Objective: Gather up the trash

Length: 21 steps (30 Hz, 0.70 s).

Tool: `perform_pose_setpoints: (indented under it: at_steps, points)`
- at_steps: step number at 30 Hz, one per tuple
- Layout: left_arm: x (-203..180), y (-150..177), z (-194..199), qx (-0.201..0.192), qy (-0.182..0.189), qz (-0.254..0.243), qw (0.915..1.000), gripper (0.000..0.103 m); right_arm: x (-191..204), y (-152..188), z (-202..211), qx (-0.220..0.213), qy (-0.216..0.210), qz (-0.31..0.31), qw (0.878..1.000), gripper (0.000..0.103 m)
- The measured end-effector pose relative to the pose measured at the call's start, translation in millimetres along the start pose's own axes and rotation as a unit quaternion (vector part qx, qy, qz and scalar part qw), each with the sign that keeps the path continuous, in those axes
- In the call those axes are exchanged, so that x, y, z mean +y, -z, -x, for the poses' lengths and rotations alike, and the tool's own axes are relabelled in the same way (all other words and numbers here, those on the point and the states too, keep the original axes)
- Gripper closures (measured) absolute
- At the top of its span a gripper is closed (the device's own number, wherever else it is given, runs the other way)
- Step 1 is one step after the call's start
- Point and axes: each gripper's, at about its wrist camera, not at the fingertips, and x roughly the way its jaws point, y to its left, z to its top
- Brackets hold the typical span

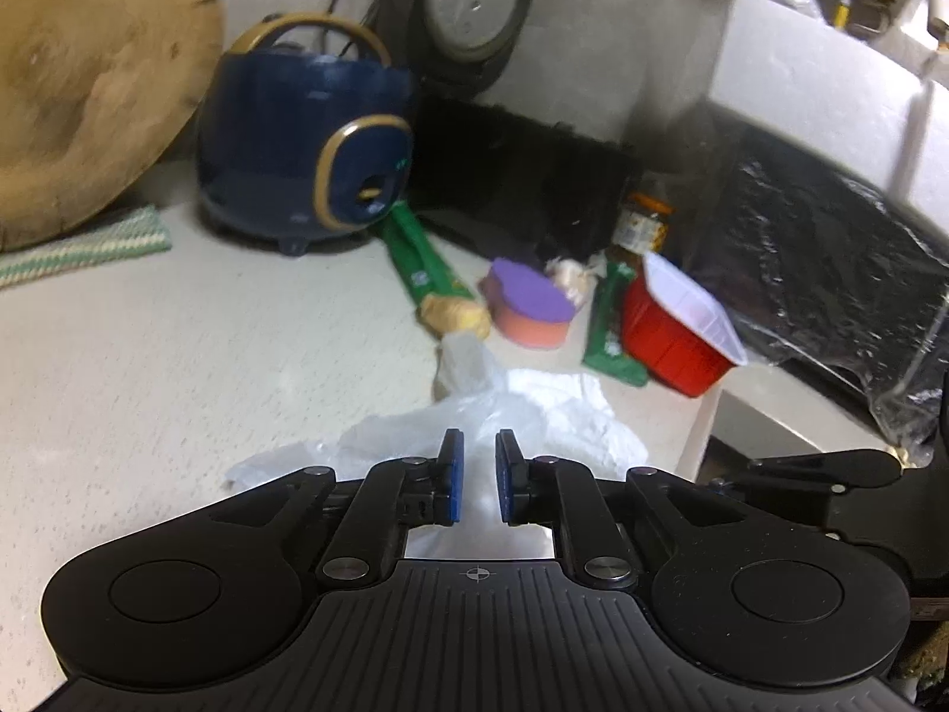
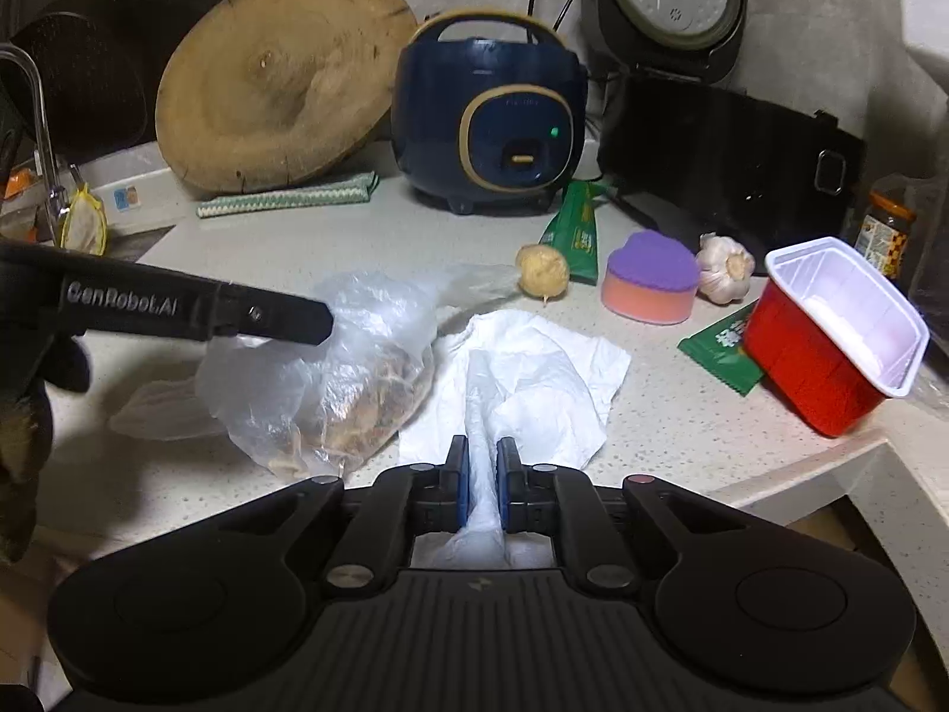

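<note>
A pale speckled counter (image 2: 682,415) in a kitchen corner carries the scene, with a navy rice cooker (image 2: 486,130) at the back as our landmark. In front of the cooker, toward the counter's near edge, lies a crumpled white paper (image 2: 534,380); its long fold runs straight along the fingers of the right hand-held gripper (image 2: 481,474), whose jaws are closed narrowly on that fold. To the paper's left, touching it, sits a clear plastic bag (image 2: 332,380) holding brownish scraps. The left hand-held gripper (image 2: 320,326) reaches in from the left to the bag's upper film; in its own view the jaws stand narrowly apart with pale film (image 1: 474,415) below them, and we cannot tell whether the pads press on it. We judge the next move to turn on this pairing: the paper lies nearer the right hand, the bag nearer the left. A red tub (image 2: 830,344) and green wrappers (image 2: 575,231) remain to the cooker's right front.
</note>
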Motion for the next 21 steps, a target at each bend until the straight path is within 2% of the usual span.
perform_pose_setpoints:
  at_steps: [3,6,8,11,15,21]
  points:
    - [-17,4,-4,0.020,-0.009,-0.052,0.9984,0.085,-2,1,6,-0.005,0.005,0.001,1.000,0.094]
    - [-32,15,-15,0.034,-0.062,-0.116,0.9907,0.085,-5,2,9,-0.009,0.010,-0.004,1.000,0.094]
    - [-35,21,-20,0.036,-0.090,-0.139,0.9855,0.085,-8,4,13,-0.014,0.017,-0.007,1.000,0.094]
    - [-29,24,-28,0.053,-0.102,-0.135,0.9842,0.086,-15,8,20,-0.020,0.019,-0.017,0.999,0.094]
    - [-23,21,-31,0.067,-0.091,-0.114,0.9870,0.087,-27,16,32,-0.030,0.027,-0.029,0.999,0.094]
    - [-22,21,-34,0.059,-0.072,-0.100,0.9907,0.088,-50,31,49,-0.041,0.036,-0.062,0.997,0.094]
